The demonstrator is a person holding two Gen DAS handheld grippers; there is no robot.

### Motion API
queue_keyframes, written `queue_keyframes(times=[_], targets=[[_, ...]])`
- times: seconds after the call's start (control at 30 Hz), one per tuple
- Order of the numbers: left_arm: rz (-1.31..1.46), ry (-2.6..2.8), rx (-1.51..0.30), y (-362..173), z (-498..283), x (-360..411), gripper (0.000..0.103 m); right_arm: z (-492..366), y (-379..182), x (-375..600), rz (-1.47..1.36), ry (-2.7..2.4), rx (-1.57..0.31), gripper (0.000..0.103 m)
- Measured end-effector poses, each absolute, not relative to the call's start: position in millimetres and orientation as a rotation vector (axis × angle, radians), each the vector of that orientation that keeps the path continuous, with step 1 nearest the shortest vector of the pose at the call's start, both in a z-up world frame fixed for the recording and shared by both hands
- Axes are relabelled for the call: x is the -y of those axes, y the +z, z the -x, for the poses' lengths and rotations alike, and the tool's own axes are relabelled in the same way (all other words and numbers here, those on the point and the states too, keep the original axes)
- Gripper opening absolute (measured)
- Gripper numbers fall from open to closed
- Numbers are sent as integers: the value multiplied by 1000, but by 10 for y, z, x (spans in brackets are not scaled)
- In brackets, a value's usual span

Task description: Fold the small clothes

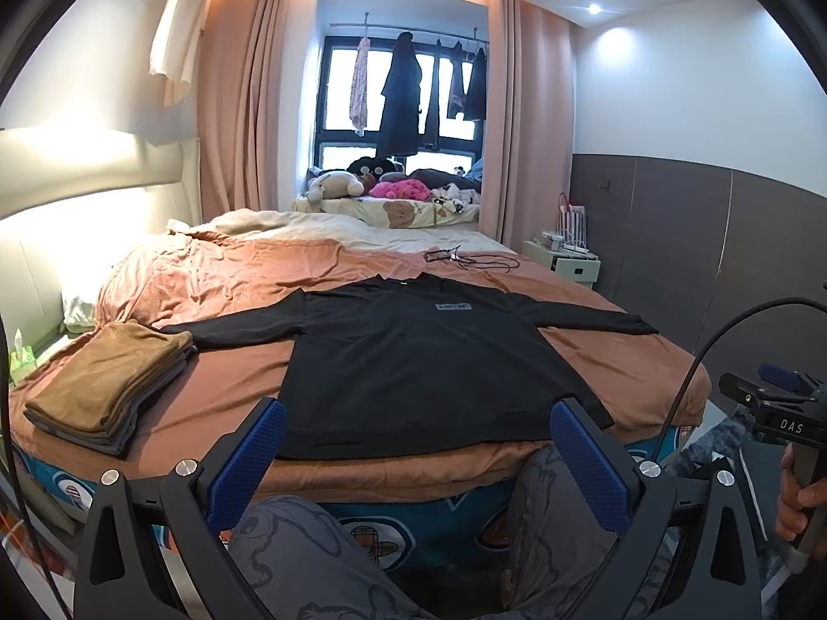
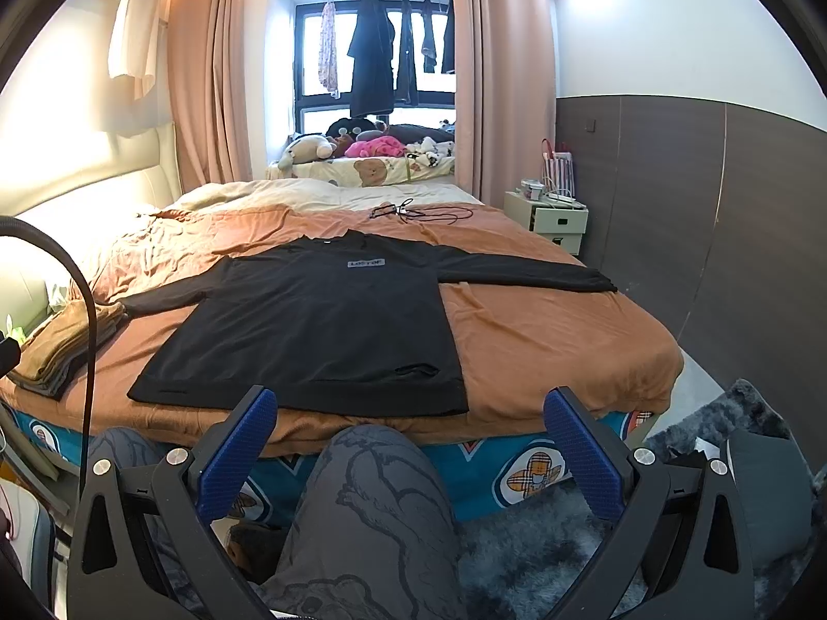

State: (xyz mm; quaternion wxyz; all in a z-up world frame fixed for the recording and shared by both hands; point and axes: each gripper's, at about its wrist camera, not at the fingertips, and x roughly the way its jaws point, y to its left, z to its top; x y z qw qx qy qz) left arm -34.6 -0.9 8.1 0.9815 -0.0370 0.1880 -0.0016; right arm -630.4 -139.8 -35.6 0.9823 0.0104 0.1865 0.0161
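A black long-sleeved shirt (image 1: pixel 413 356) (image 2: pixel 320 320) lies flat on the orange bedspread, sleeves spread out to both sides, its hem toward me. My left gripper (image 1: pixel 418 426) is open and held back from the bed's near edge, nothing between its blue pads (image 1: pixel 253 465). My right gripper (image 2: pixel 411 413) is also open and empty, held in front of the bed to the right of the hem. Part of the right gripper's body (image 1: pixel 775 413), held in a hand, shows at the right edge of the left wrist view.
A stack of folded brown and grey clothes (image 1: pixel 108 387) (image 2: pixel 67 346) sits at the bed's left near corner. Black cables (image 1: pixel 470 258) lie beyond the shirt. A person's knees (image 2: pixel 372 506) are below. A white nightstand (image 2: pixel 553 217) and grey rug (image 2: pixel 542 558) are on the right.
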Motion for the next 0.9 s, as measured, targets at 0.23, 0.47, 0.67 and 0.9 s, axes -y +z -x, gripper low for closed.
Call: queue_keyframes(times=[0.23,0.47,0.67,0.9], targets=[[79,0,-380,79,351,-1,103,6312,-356,1397,-18,34,-375,103],[96,15,-378,97,375,-20,103,6338,-326,1431,-18,47,-363,103],[104,25,-366,121,391,-61,103,6317,-331,1444,-20,43,-364,103],[110,38,-367,178,339,-108,103,6237,-269,1445,-13,55,-373,103]])
